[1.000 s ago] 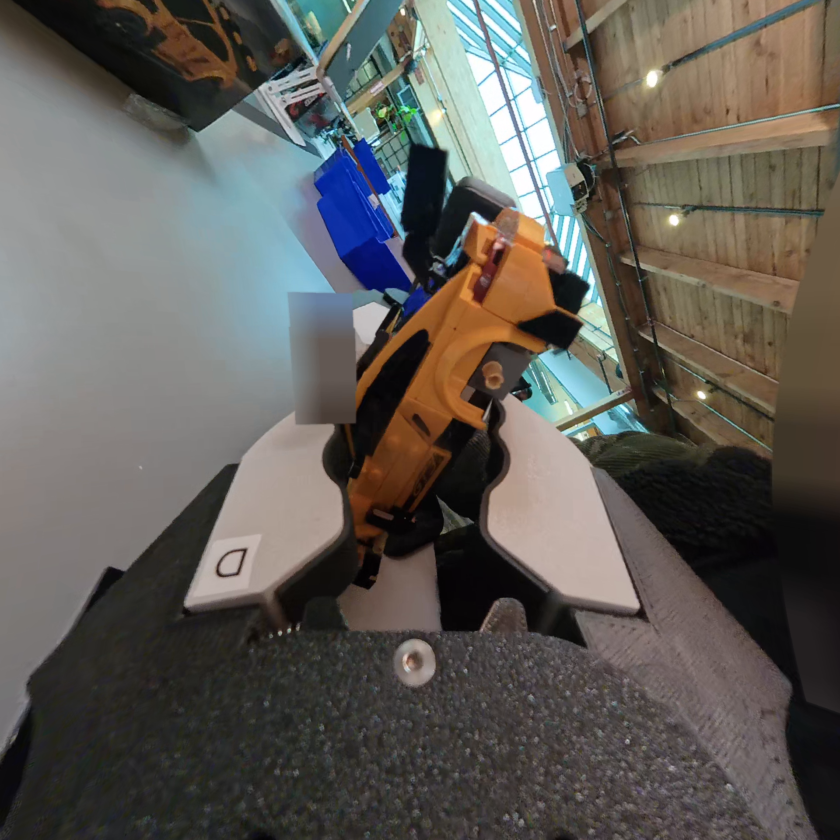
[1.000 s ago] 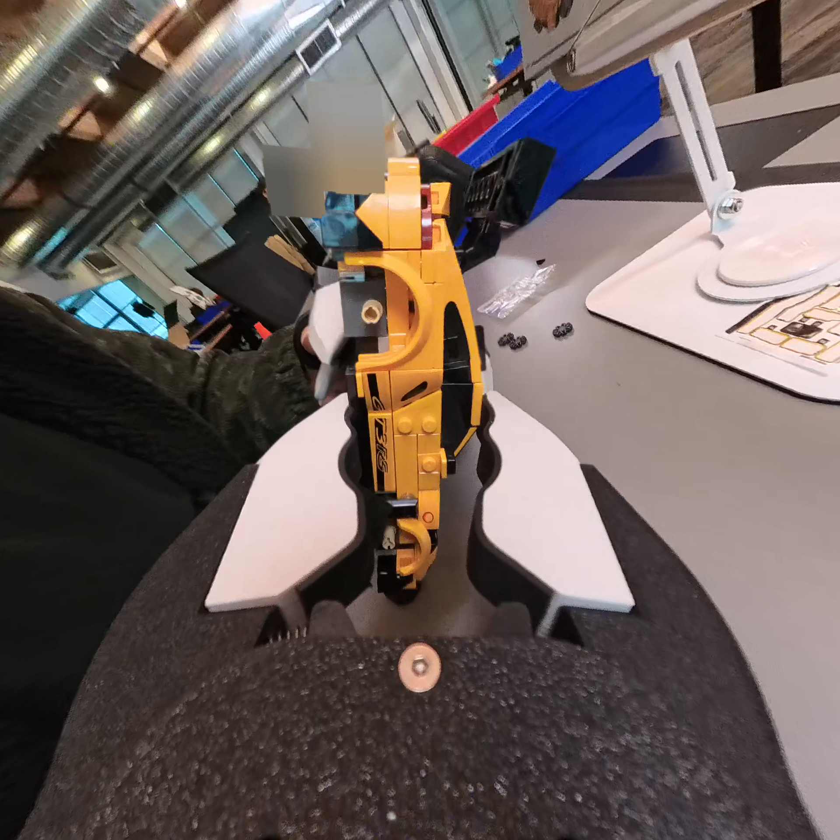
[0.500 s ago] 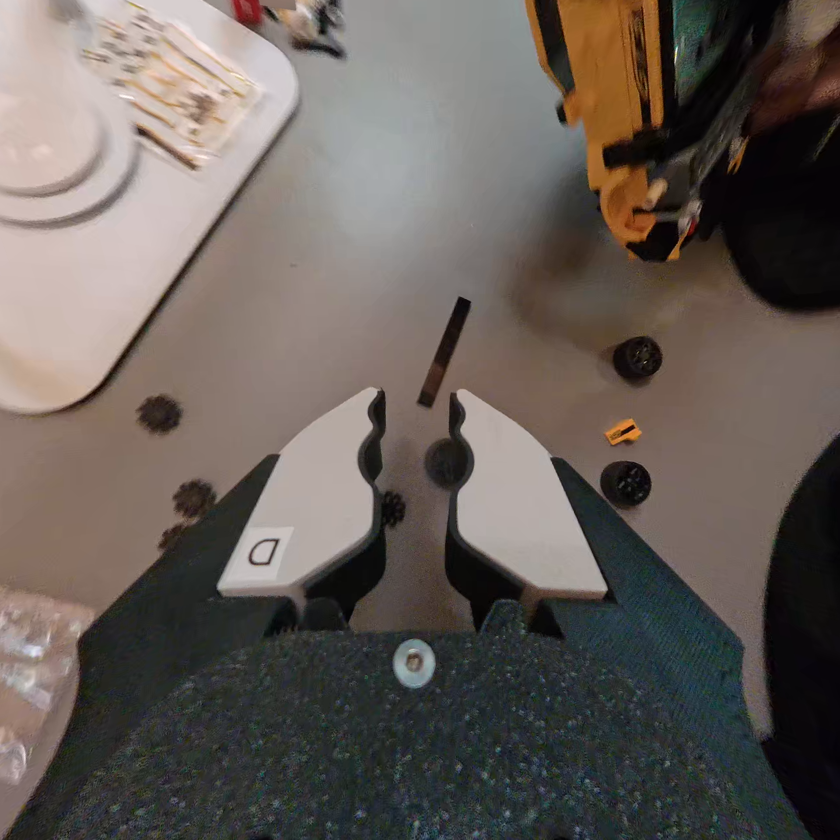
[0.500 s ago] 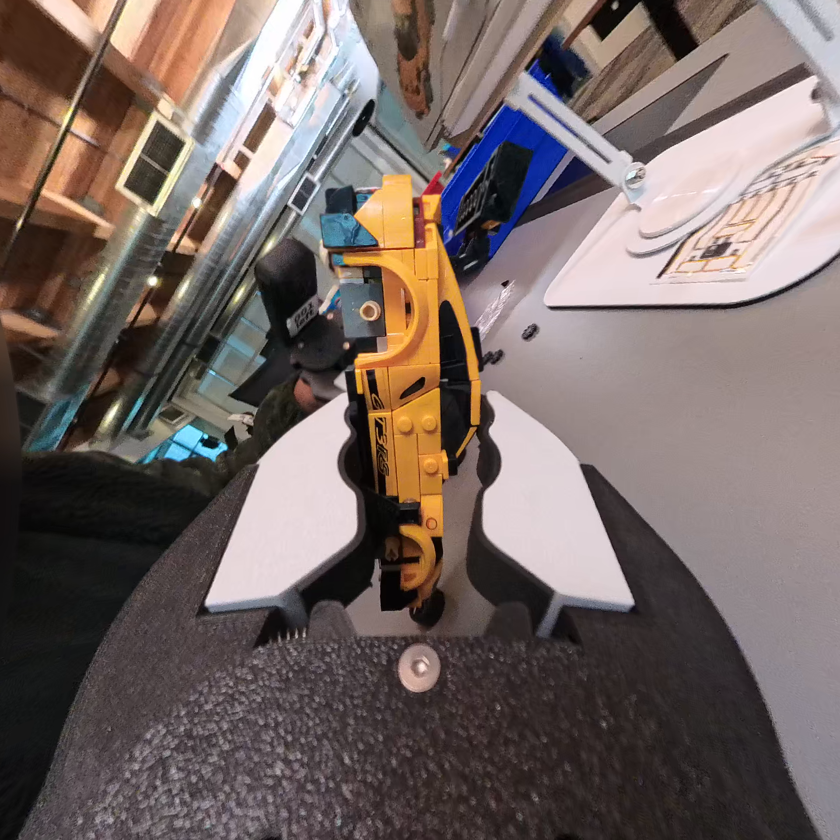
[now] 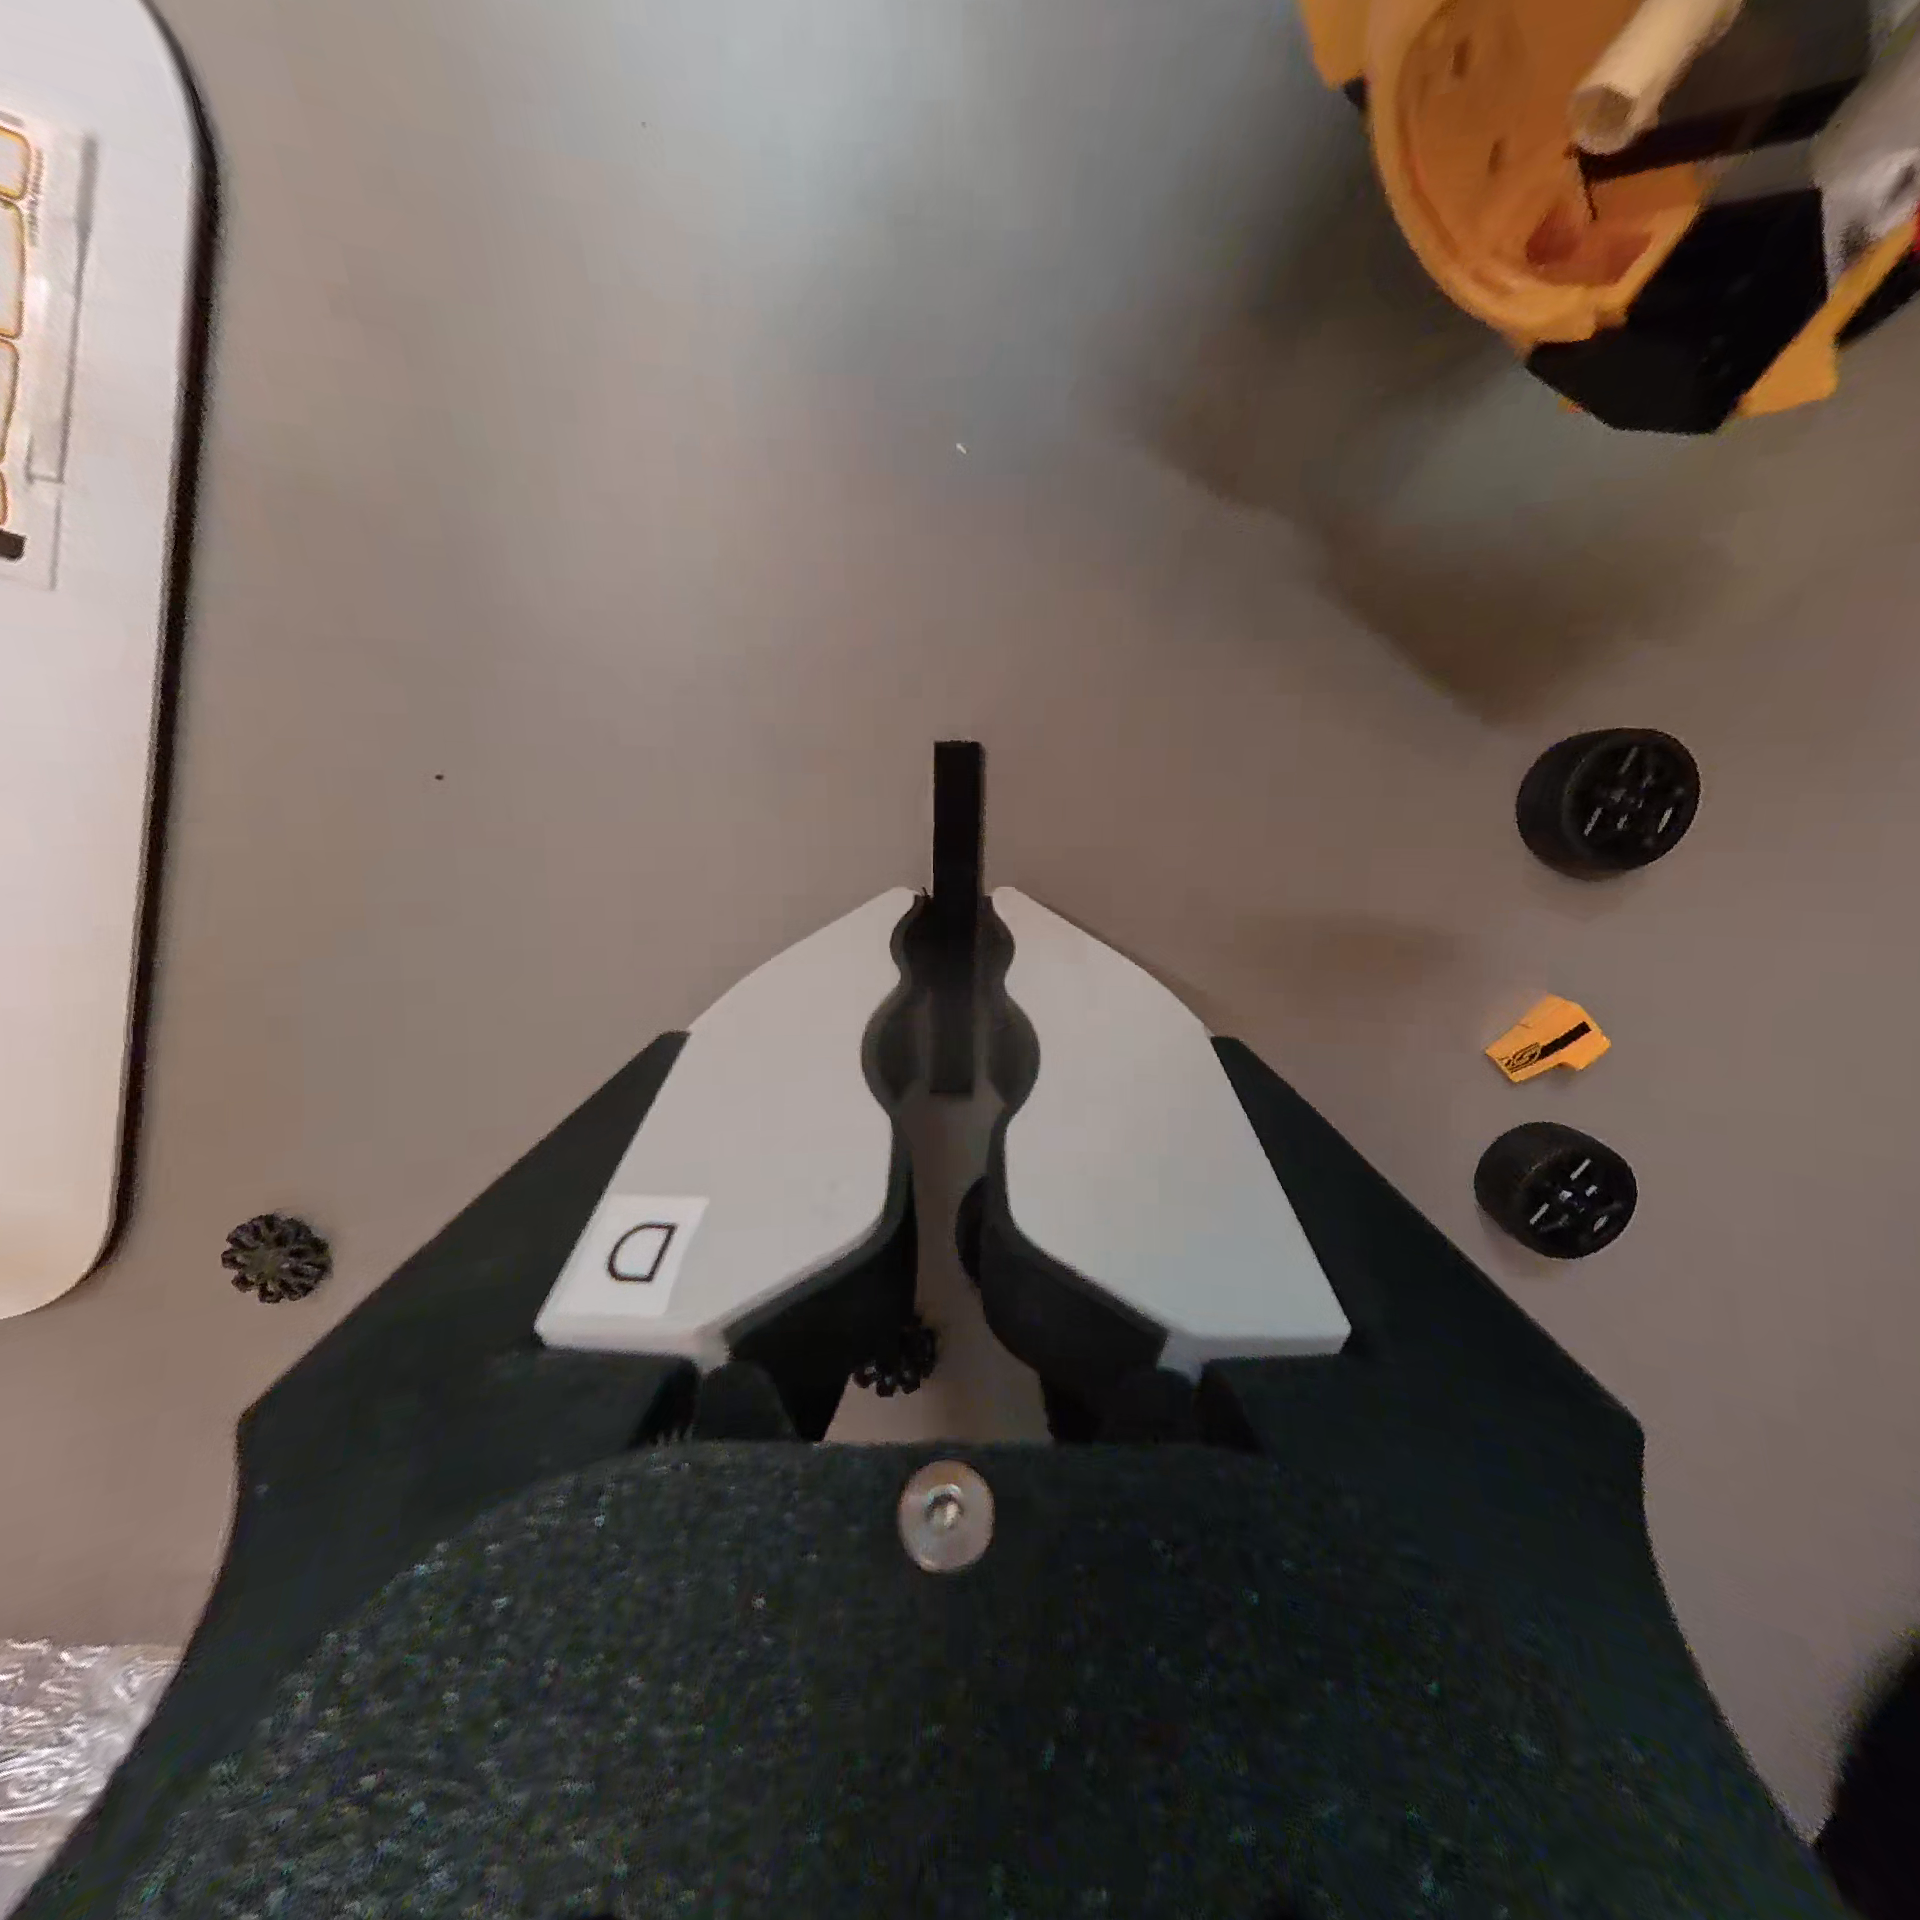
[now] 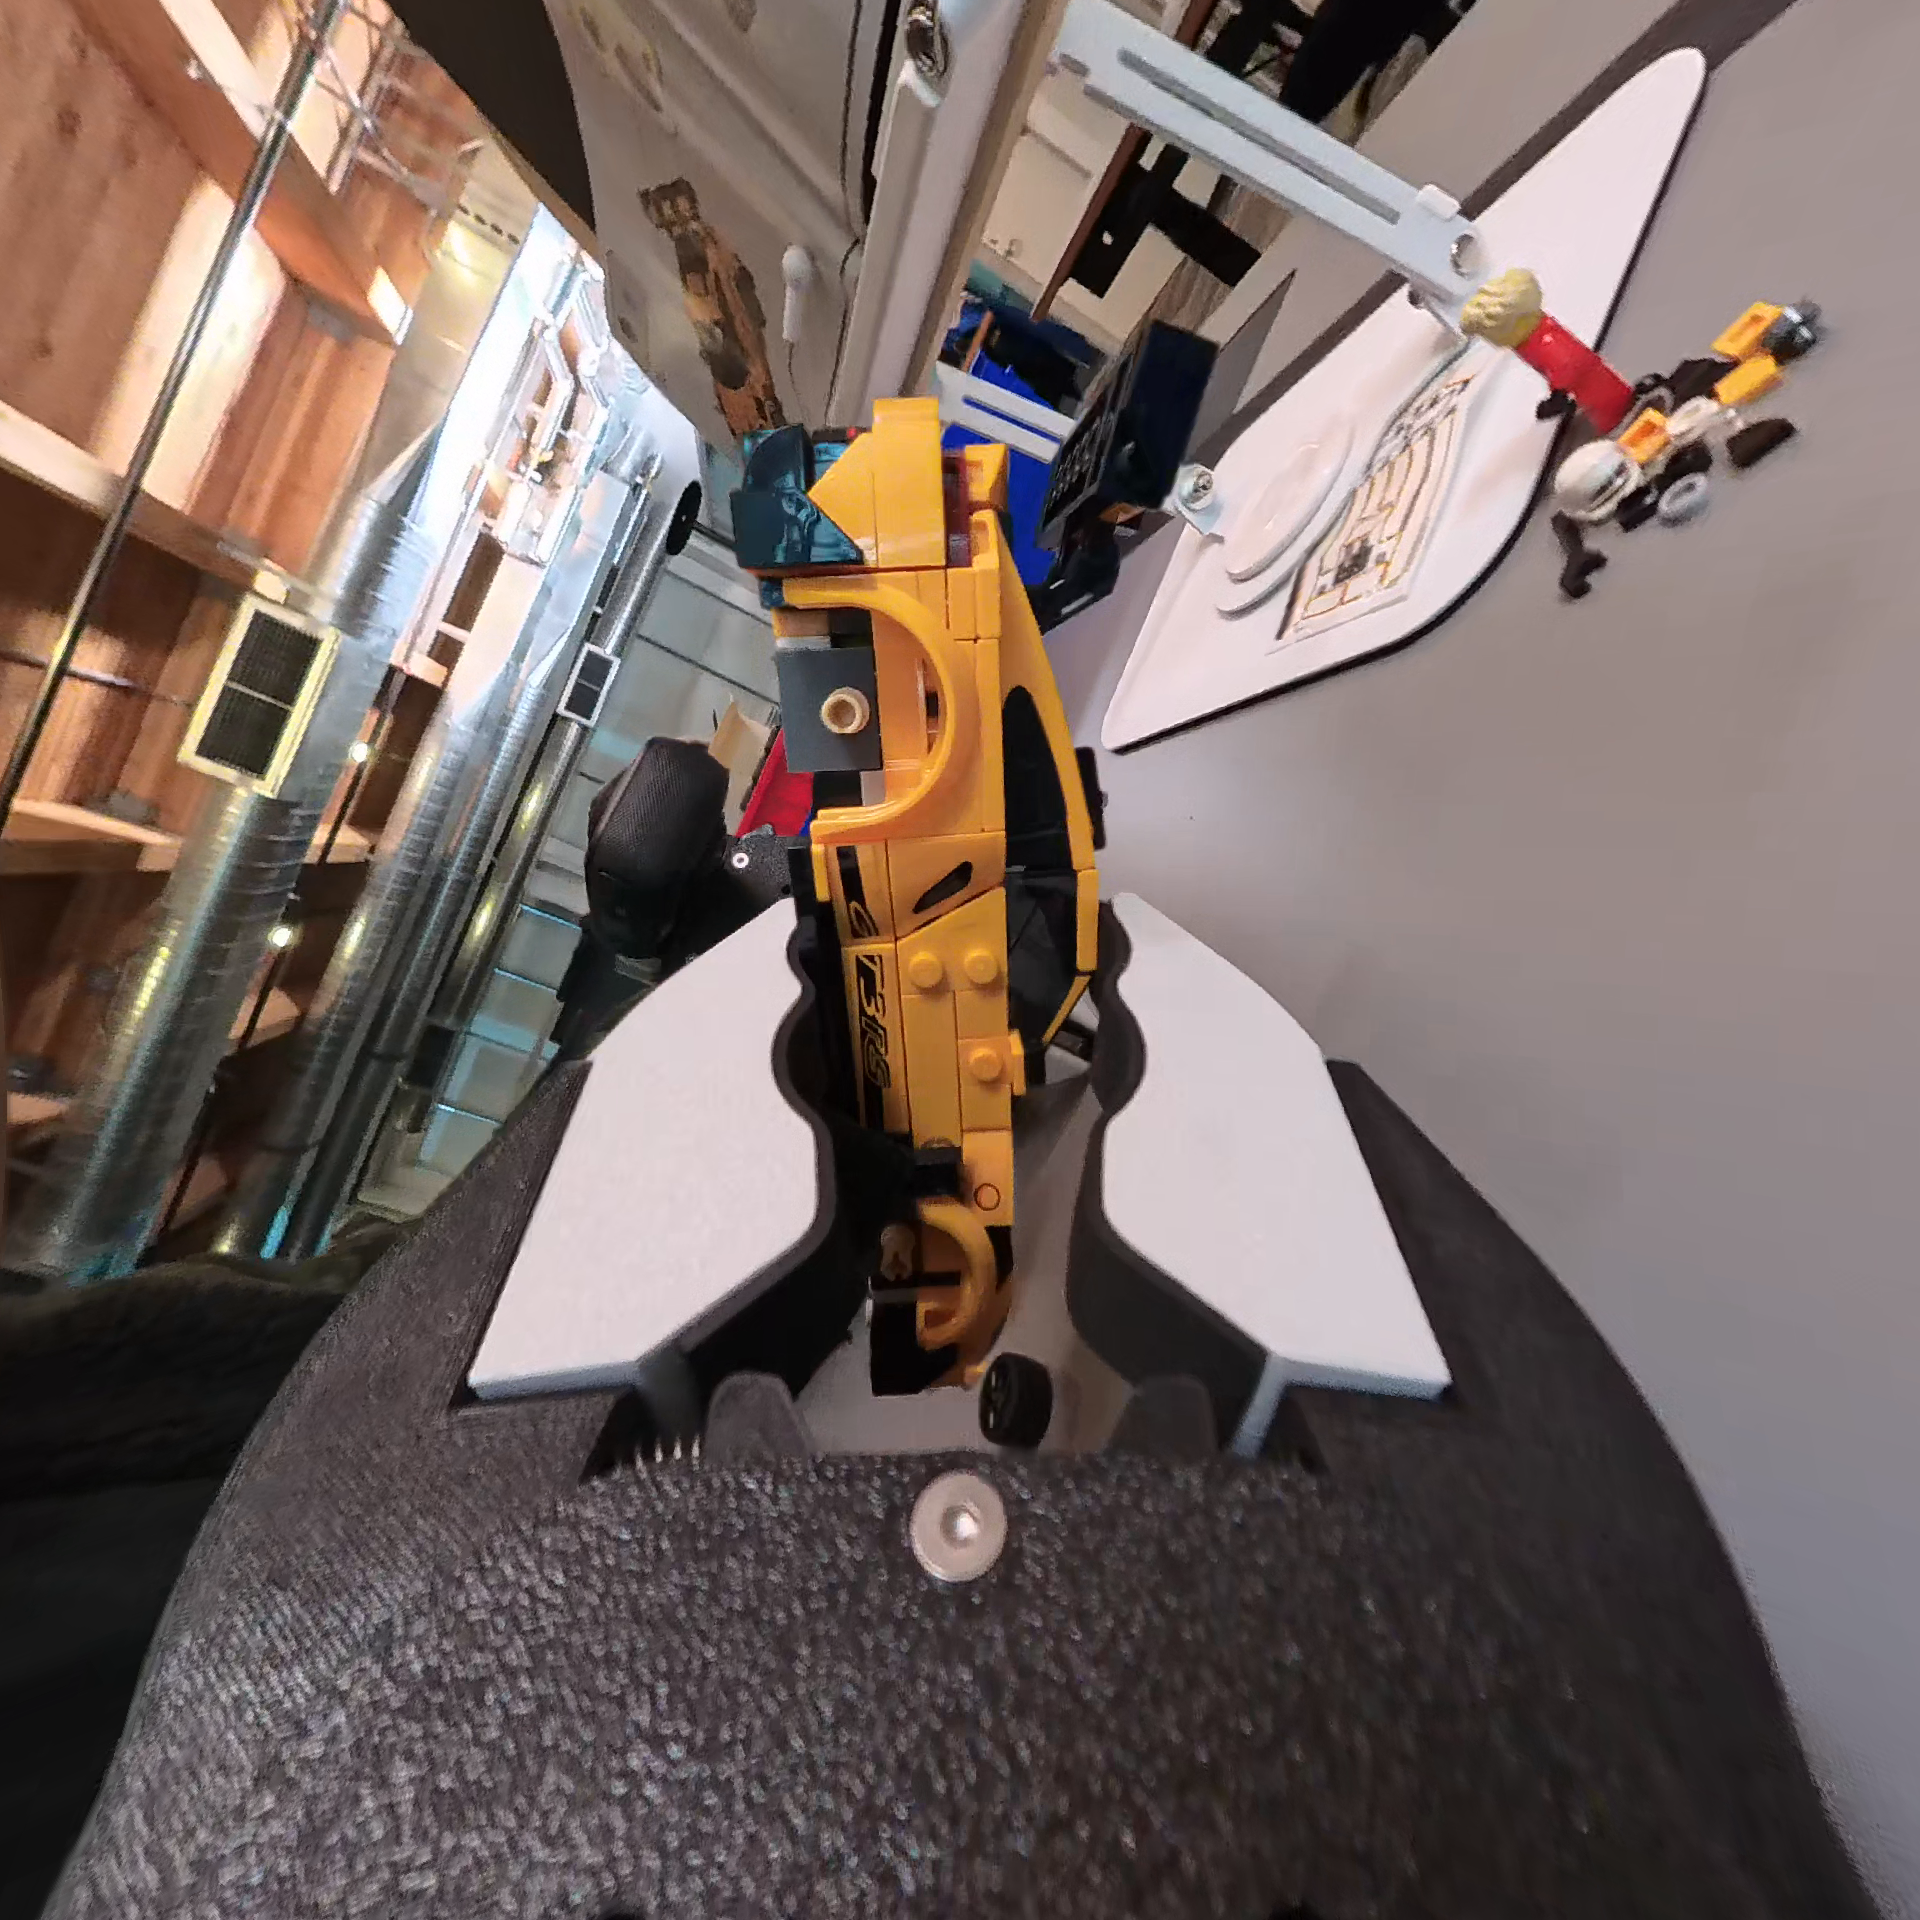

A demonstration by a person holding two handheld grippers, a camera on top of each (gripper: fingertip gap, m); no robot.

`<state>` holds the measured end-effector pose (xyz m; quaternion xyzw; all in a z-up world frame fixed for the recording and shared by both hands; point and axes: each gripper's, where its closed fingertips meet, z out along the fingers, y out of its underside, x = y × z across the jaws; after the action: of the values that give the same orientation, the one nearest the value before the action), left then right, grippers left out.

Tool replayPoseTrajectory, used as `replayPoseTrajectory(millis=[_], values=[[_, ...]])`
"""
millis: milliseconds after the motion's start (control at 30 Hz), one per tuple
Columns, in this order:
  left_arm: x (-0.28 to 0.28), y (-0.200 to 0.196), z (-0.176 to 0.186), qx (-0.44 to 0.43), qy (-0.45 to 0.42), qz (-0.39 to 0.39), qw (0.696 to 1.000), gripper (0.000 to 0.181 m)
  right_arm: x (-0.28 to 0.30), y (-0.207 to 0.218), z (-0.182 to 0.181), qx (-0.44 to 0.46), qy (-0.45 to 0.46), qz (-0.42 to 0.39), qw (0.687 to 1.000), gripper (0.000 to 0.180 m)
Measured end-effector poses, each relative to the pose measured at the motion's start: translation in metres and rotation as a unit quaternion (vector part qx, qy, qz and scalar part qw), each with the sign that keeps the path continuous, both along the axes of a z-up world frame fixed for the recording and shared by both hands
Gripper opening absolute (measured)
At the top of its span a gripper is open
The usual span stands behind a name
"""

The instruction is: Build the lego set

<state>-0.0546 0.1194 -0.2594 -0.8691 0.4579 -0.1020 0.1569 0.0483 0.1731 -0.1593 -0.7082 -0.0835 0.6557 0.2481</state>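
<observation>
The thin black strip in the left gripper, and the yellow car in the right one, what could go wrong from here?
1. The left gripper pinches the thin black strip only by its narrow edges, so it may twist or slip out when lifted.
2. Two loose wheels and a small yellow piece lie nearby on the table; a sweep could scatter them.
3. The right gripper holds the yellow car around its middle; pressing a part on could pivot it.

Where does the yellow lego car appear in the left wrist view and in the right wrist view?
Left wrist view: yellow lego car at the top right corner, partly cut off, above the table.
Right wrist view: the car stands in the centre, between the right gripper's fingers.
Shared landmark: the white board on the grey table.
</observation>
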Motion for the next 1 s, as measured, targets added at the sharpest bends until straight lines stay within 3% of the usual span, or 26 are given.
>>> replayPoseTrajectory(millis=[100, 267, 367, 533, 1000], values=[[0.001, 0.002, 0.014, -0.002, -0.058, 0.028, 0.998, 0.008, -0.003, -0.008, -0.001, -0.034, 0.009, 0.001, 0.999, 0.049], [0.013, 0.010, 0.105, 0.006, -0.266, 0.113, 0.957, 0.008, -0.020, -0.020, -0.002, -0.090, 0.031, -0.024, 0.995, 0.049], [0.014, 0.009, 0.132, -0.001, -0.319, 0.149, 0.936, 0.008, -0.036, -0.028, -0.003, -0.128, 0.058, -0.047, 0.989, 0.049], [0.010, 0.013, 0.136, 0.020, -0.308, 0.179, 0.934, 0.008, -0.054, -0.037, -0.005, -0.169, 0.097, -0.063, 0.979, 0.048], [0.013, 0.016, 0.123, 0.006, -0.325, 0.183, 0.928, 0.008, -0.045, -0.043, -0.004, -0.164, 0.112, -0.043, 0.979, 0.049]])
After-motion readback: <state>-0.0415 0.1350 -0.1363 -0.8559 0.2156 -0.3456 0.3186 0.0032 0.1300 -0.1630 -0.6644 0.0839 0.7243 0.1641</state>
